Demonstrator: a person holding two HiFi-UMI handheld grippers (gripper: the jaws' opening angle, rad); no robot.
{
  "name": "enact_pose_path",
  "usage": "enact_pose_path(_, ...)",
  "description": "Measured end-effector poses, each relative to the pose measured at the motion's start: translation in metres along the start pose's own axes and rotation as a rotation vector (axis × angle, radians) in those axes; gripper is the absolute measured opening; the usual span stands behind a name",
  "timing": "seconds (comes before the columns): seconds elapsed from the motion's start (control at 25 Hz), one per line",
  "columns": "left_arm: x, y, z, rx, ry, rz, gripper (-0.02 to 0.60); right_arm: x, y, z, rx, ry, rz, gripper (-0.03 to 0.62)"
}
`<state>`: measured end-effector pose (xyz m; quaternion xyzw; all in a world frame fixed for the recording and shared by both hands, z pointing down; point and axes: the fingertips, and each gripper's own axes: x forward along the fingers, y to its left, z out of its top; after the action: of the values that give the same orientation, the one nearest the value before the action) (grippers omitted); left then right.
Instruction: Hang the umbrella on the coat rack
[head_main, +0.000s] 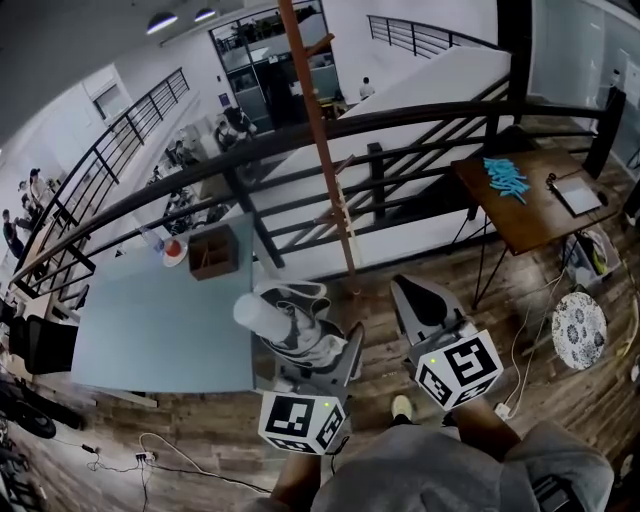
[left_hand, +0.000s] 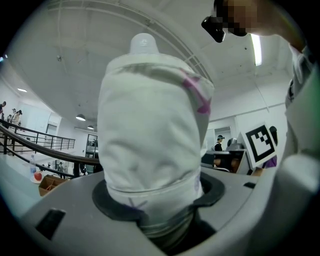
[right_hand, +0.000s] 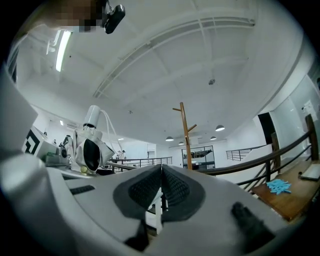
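**Soft grip, small pegs: where the hanging could fail**

The left gripper (head_main: 308, 352) is clamped around the folded umbrella (left_hand: 150, 130). Its jaws press into the white fabric of the bundle rather than onto a hard handle. The umbrella stands upright in that grip with its capped end on top, over the edge of the pale blue table (head_main: 150, 330). The right gripper (head_main: 412, 296) is closed with nothing between its jaws, just beside the left one. The coat rack (head_main: 318, 130), a slim wooden pole with short upward-slanting pegs, stands ahead of both, close to the dark railing (head_main: 420, 115).

The main risk, as I judge it, is the hold itself. Cloth over a collapsed frame can give and slide, so a tilt or a knock against the pole could let the umbrella twist or drop through the jaws.

No strap or loop can be made out in any view. If there is none within reach, the thick bundle has nothing to catch a peg and would probably roll off.

The pegs are short, so an approach that is slightly off would miss them or only perch the umbrella on a tip.

The pole looks light, and a firm push could rock it toward the railing.

With the right gripper closed, it cannot steady anything until it opens.
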<state>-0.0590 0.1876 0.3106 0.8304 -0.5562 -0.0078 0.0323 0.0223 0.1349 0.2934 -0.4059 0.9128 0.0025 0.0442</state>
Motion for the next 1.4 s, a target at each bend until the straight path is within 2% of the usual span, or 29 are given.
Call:
enact_pose_path(0.48,0.067,0.015,0.01,0.002,0.004,0.024,0.285,0.046,-0.048,0.001,-0.057,0.018,0.044,0.025)
enact_pose_path(0.96,0.111,0.01,0.007,0.003,0.014,0.047,0.284,0.064,-0.084,-0.001,-0.049,0.012,0.095,0.025)
enact_pose_path(1.4,0.144,0.003,0.006,0.018,0.014,0.059,0.284,0.076,-0.111,-0.001,-0.018,-0.001,0.107,0.025)
